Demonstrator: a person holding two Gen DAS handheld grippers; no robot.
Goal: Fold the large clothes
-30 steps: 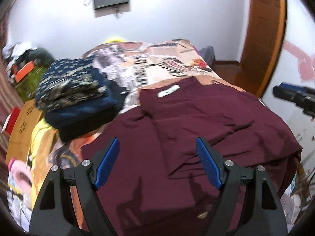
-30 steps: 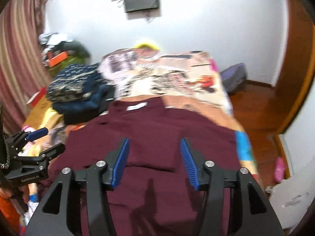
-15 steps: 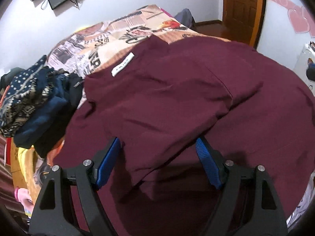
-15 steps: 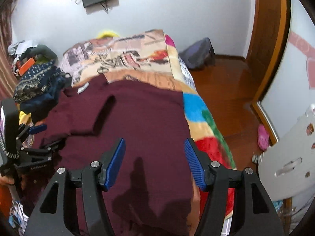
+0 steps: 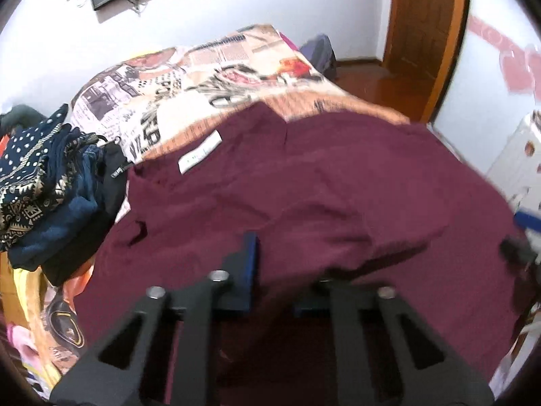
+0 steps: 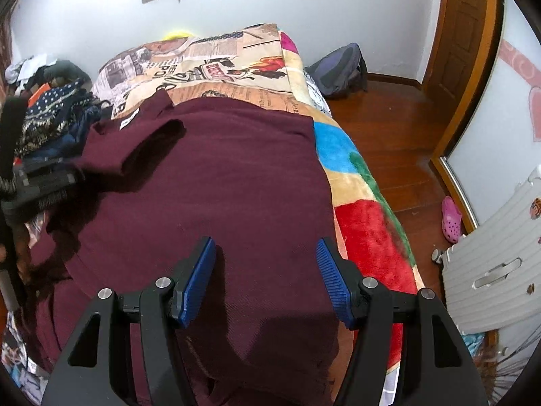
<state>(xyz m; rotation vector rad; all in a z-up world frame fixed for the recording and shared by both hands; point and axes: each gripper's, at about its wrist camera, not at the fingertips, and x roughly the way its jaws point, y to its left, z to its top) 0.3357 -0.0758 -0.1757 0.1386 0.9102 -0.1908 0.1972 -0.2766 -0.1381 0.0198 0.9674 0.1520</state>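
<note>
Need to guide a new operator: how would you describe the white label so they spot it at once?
Start at the bed with the printed blanket; the maroon garment lies spread across it. At the garment's far left end, near the clothes pile, sits the label: a small white rectangle, the only pale patch on the dark cloth.

Your right gripper (image 6: 265, 270), bottom centre of its frame: matte black triangulated arms with cut-outs, silver round-head screws at the pivots, ribbed blue pads (image 6: 333, 280). Your left gripper (image 5: 270, 270), bottom centre of its own frame: same black frame, silver screws, blue pads (image 5: 251, 264).
</note>
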